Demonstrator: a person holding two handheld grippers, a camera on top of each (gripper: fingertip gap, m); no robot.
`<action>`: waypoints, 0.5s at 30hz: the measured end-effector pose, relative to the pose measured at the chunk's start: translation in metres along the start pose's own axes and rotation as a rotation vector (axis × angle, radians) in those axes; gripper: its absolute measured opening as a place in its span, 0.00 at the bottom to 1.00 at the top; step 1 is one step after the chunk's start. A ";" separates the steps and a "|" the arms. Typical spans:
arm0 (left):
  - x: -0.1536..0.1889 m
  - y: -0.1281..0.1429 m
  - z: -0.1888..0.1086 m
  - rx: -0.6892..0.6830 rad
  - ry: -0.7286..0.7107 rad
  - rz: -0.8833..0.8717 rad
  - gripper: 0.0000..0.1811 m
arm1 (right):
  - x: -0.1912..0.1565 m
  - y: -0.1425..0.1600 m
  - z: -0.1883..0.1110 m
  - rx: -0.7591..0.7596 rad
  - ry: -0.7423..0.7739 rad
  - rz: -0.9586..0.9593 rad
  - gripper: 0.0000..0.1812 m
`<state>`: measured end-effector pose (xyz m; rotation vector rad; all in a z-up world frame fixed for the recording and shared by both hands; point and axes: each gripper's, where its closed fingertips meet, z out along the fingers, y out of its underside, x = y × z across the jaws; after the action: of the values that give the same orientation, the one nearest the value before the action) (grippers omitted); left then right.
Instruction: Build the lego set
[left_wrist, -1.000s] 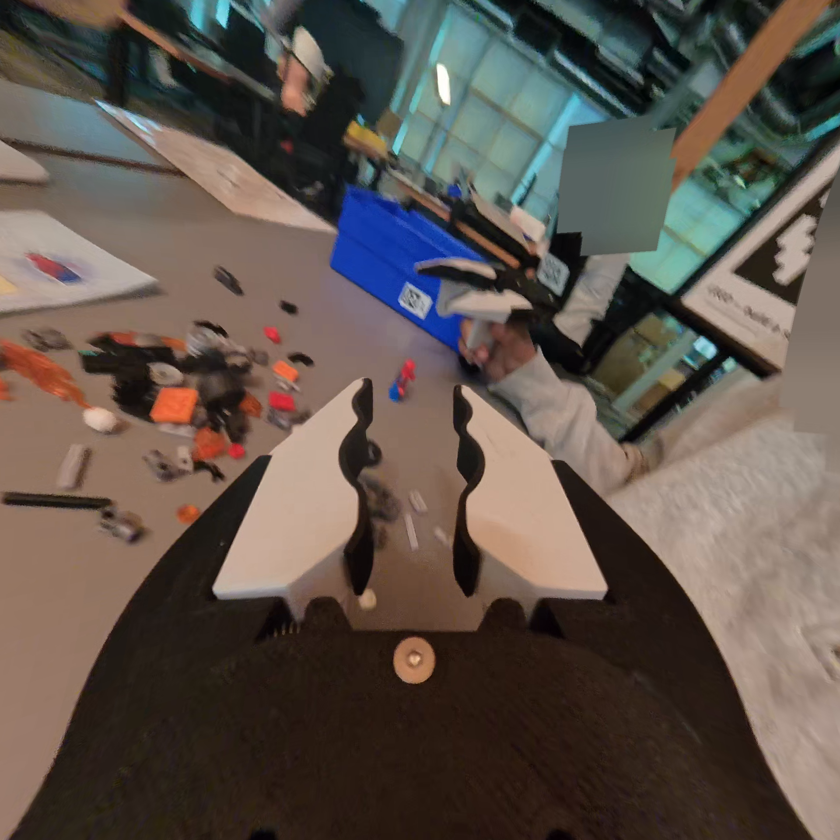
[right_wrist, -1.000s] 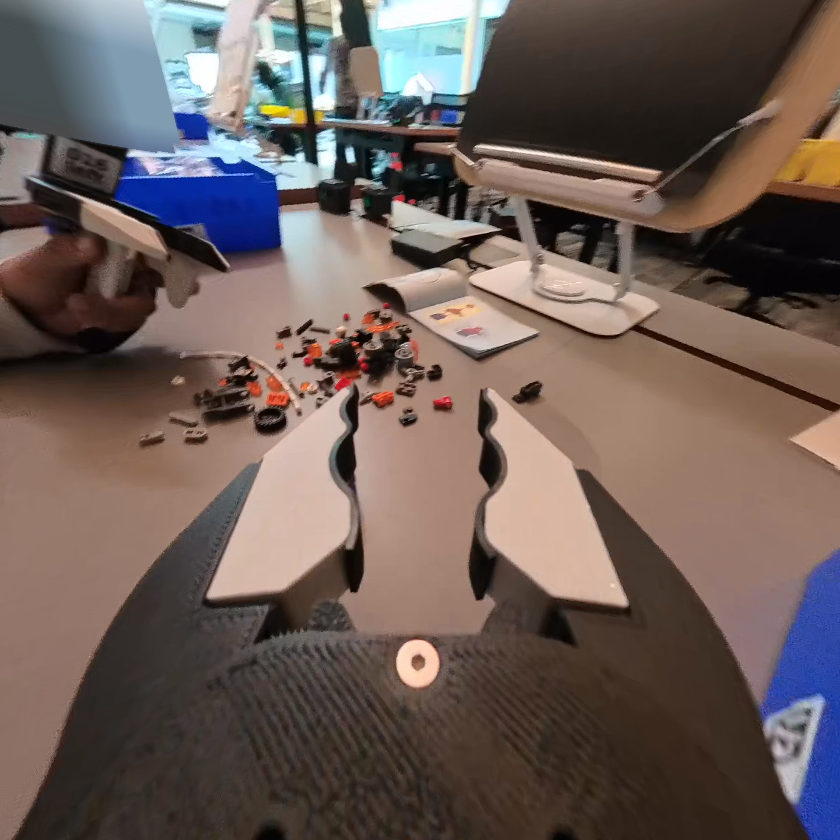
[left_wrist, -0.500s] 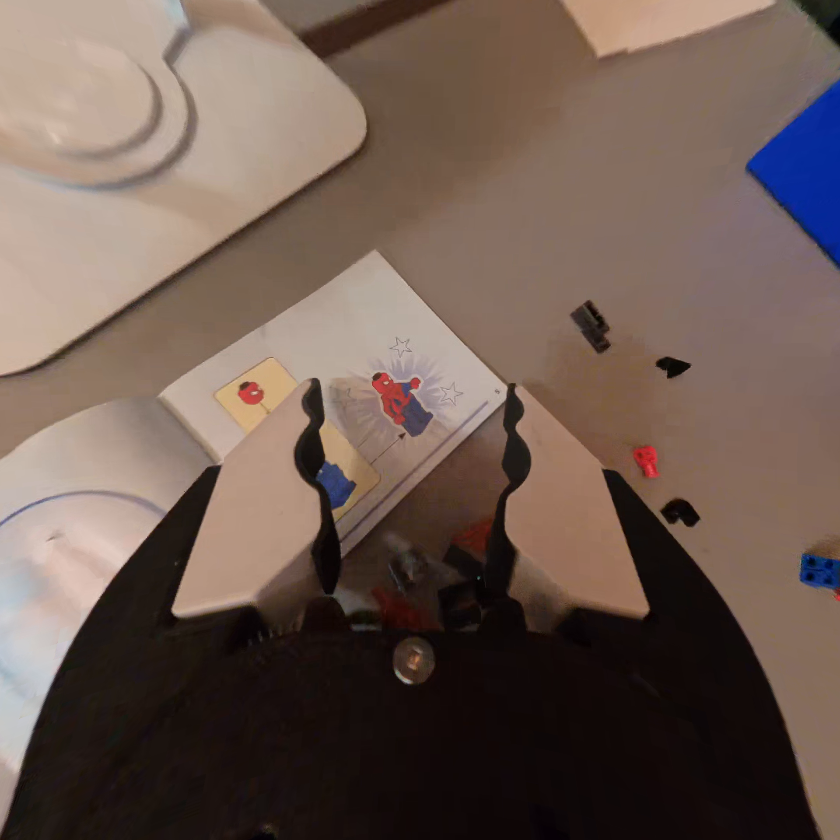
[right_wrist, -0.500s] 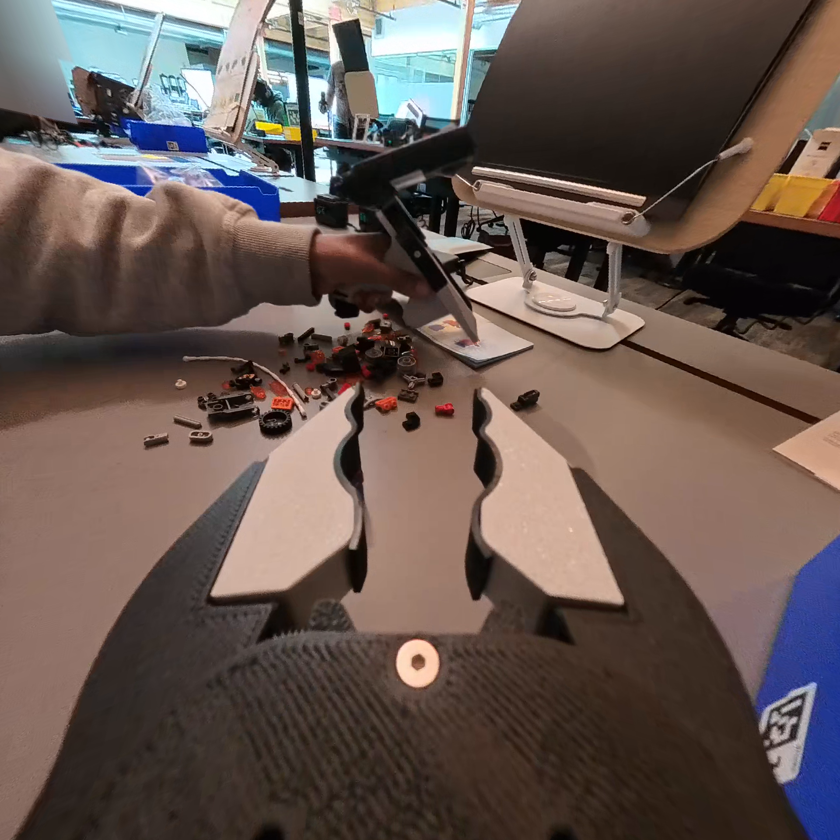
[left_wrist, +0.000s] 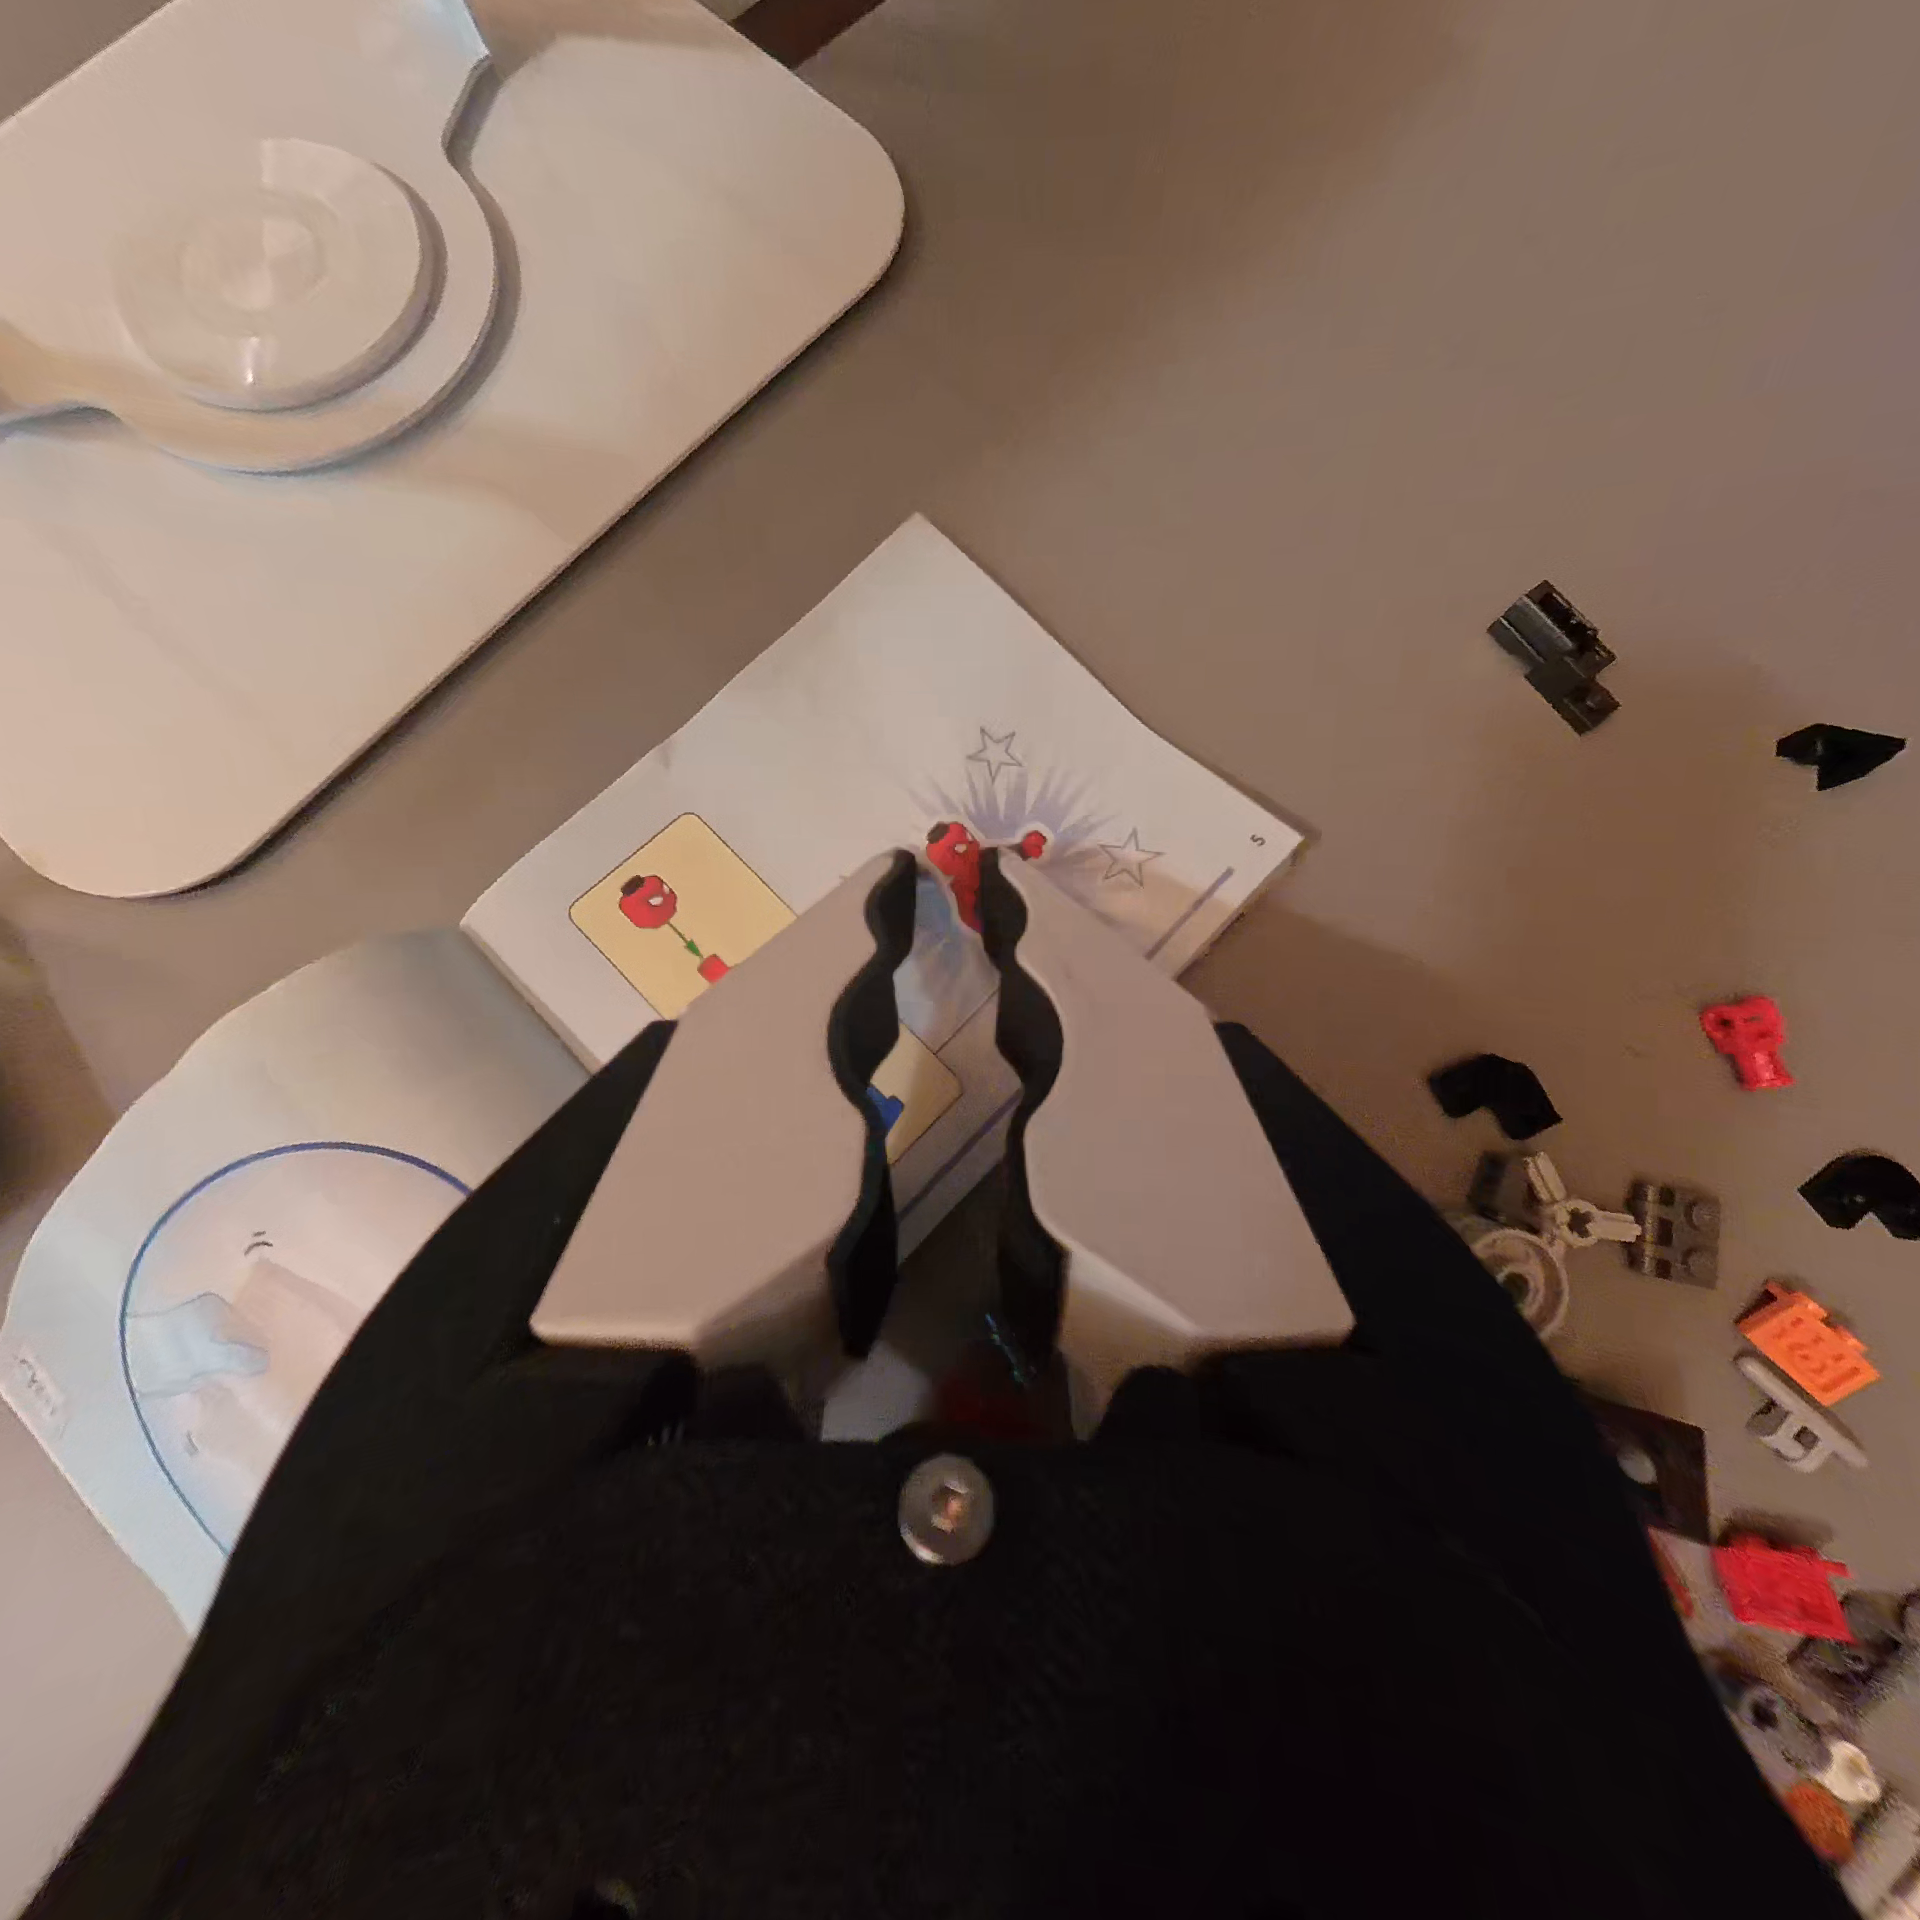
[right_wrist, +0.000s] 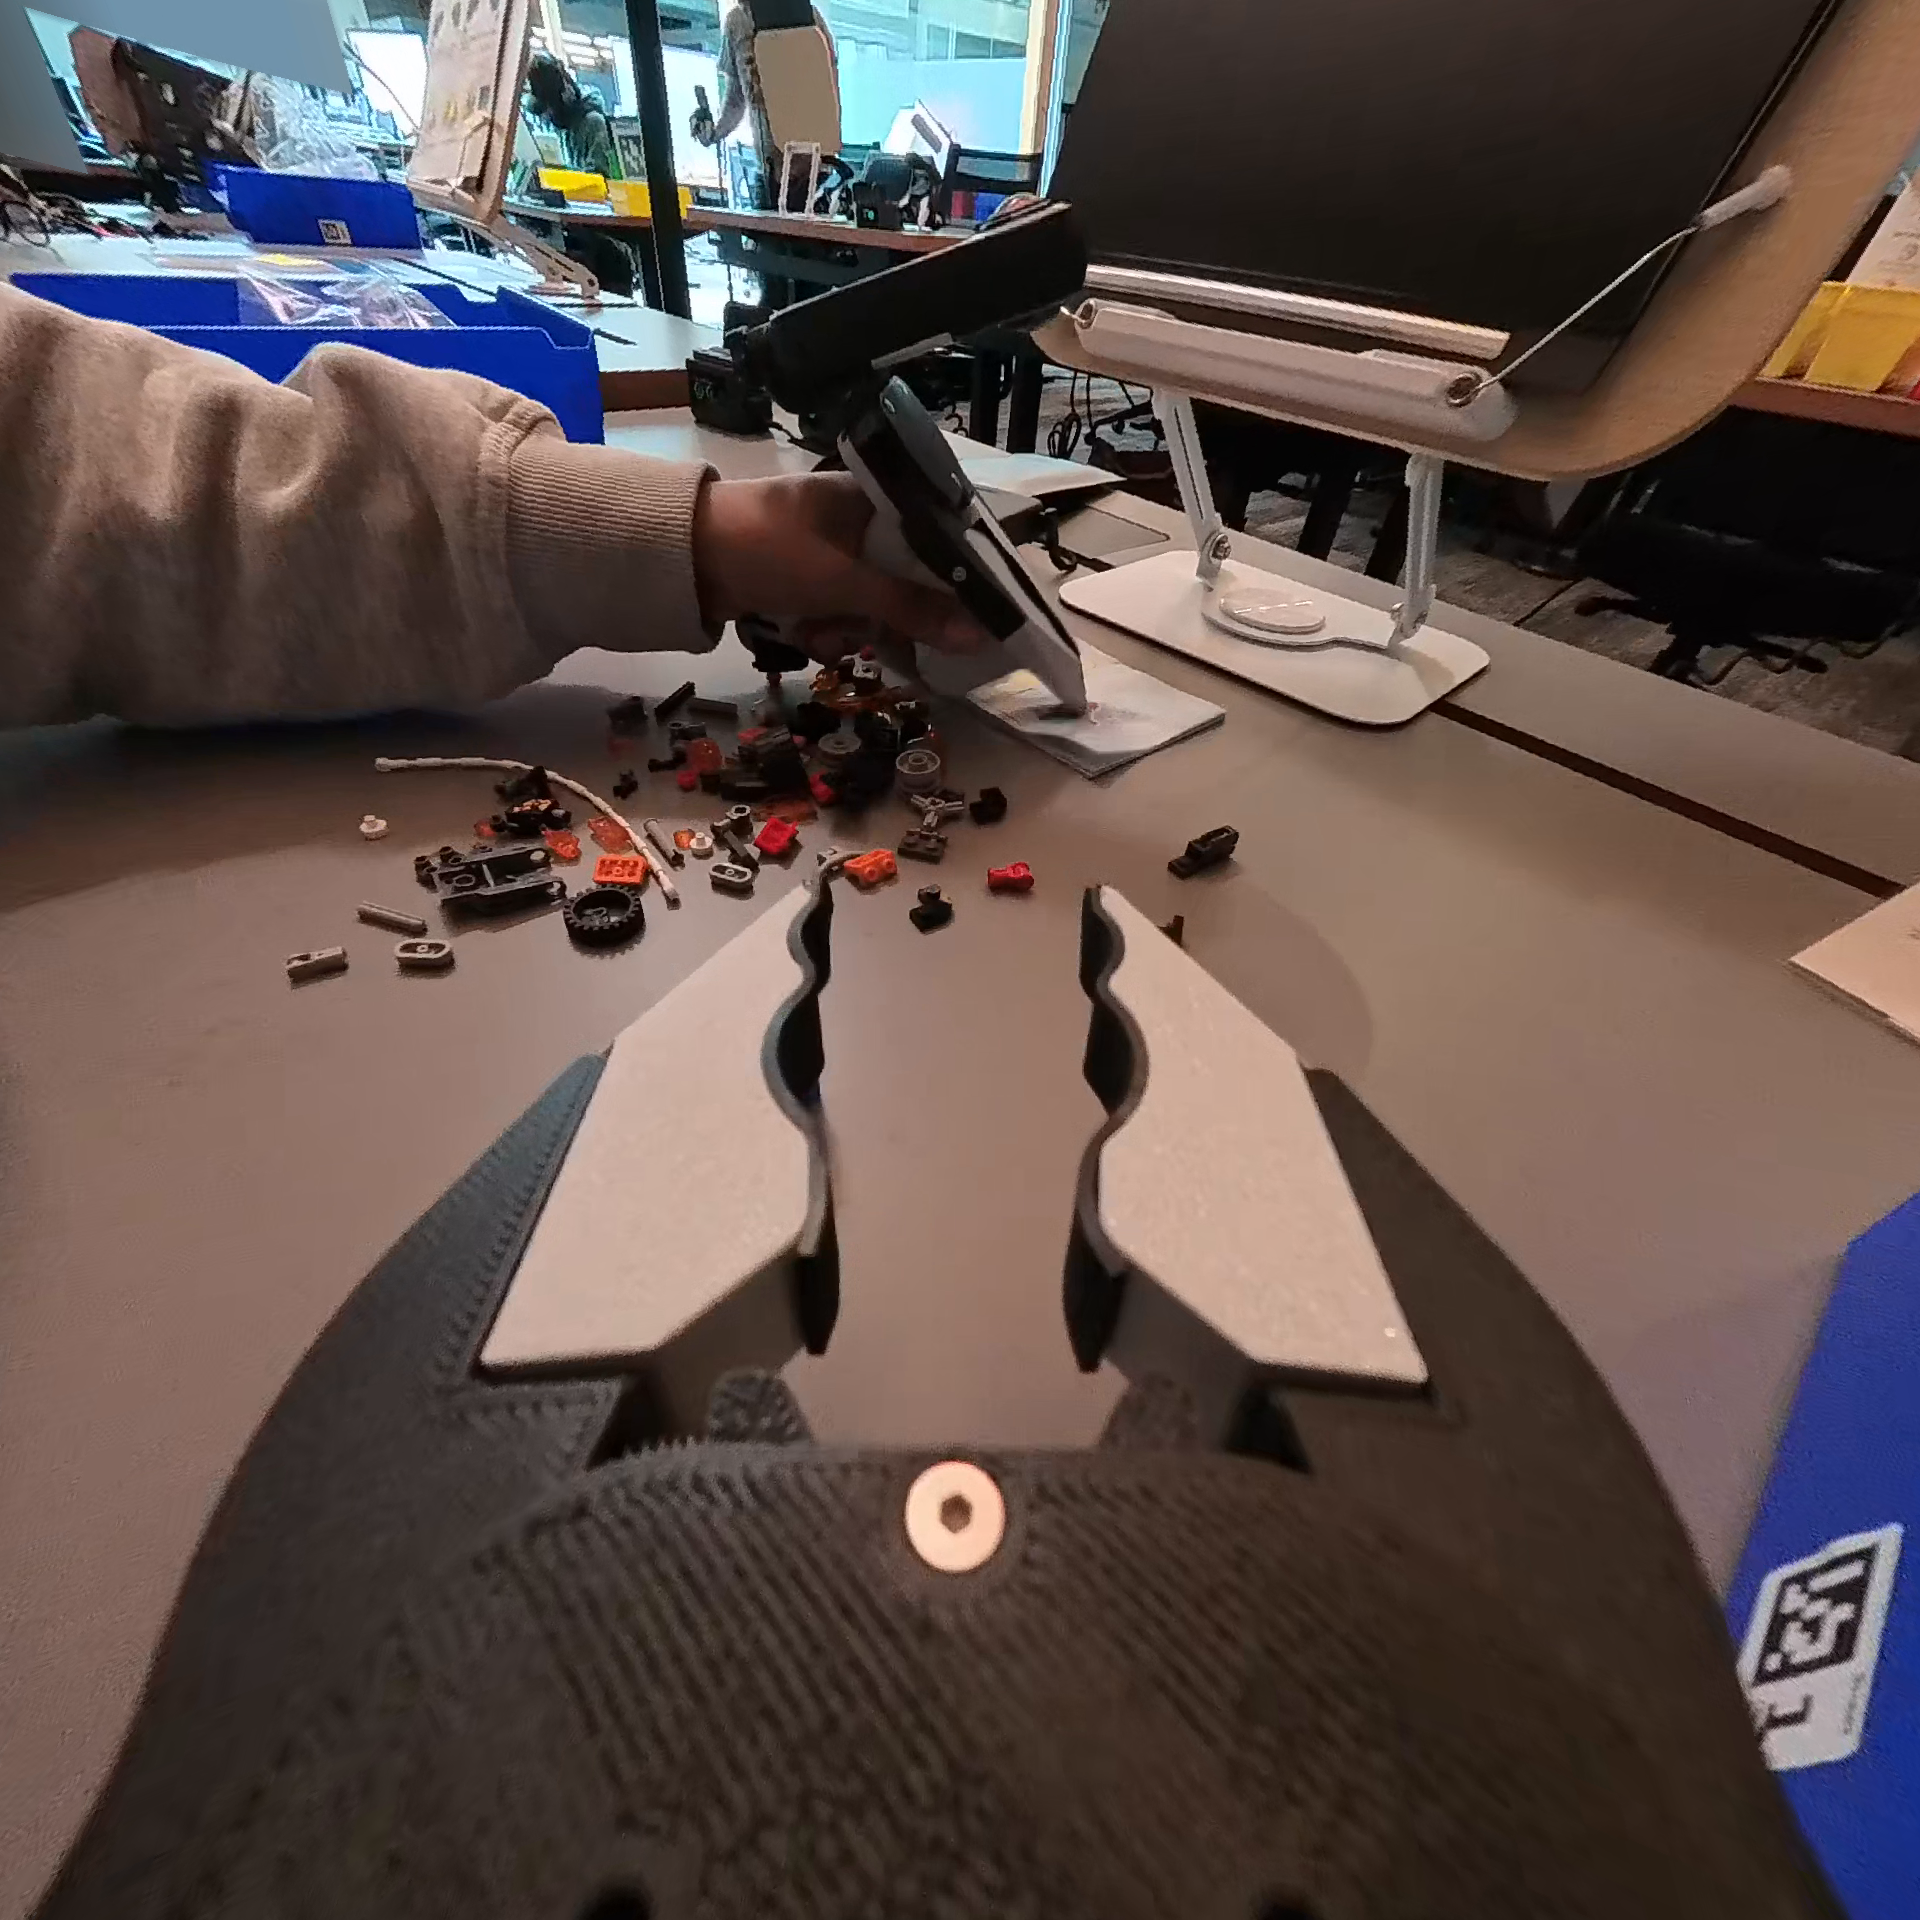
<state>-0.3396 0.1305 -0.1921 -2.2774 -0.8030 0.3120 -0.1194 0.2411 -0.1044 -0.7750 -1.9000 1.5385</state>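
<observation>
Loose lego pieces (right_wrist: 790, 769), mostly black, red, orange and grey, lie scattered on the grey table, with a black wheel (right_wrist: 603, 916) and a white string (right_wrist: 582, 795) among them. Some show at the right in the left wrist view (left_wrist: 1803, 1351). An open instruction booklet (left_wrist: 862, 707) lies beyond the pile. My left gripper (left_wrist: 948, 868) points down on the booklet's page, its jaws a narrow gap apart with only the page showing between them. In the right wrist view its tips (right_wrist: 1070, 696) touch the booklet (right_wrist: 1143, 727). My right gripper (right_wrist: 951, 914) is open and empty, low over the table short of the pile.
A white monitor stand base (left_wrist: 312, 416) sits just beyond the booklet, also in the right wrist view (right_wrist: 1278, 644). A blue bin (right_wrist: 1849, 1455) stands at my near right and another (right_wrist: 343, 322) at the far left. A sleeved arm (right_wrist: 312, 540) reaches across above the pile. My hands' fingertips stand some 25 cm from each other. The black wheel (right_wrist: 603, 916) lies some 12 cm from my right tips, 25 cm from my left tips.
My left gripper has swung from the table's far side over the booklet, come down onto the page, and its jaws have narrowed. My right gripper has barely moved.
</observation>
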 end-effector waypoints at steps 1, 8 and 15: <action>-0.001 0.000 0.000 0.002 -0.002 0.006 0.04 | 0.000 0.000 0.000 -0.001 0.001 0.001 0.26; 0.003 -0.008 -0.003 -0.013 0.017 -0.042 0.04 | 0.001 0.001 0.000 -0.005 0.005 -0.001 0.26; 0.005 -0.010 0.005 -0.007 -0.095 0.080 0.52 | 0.001 0.002 0.000 -0.008 0.006 -0.004 0.26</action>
<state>-0.3421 0.1417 -0.1887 -2.3196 -0.7627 0.4582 -0.1201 0.2418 -0.1060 -0.7772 -1.9034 1.5254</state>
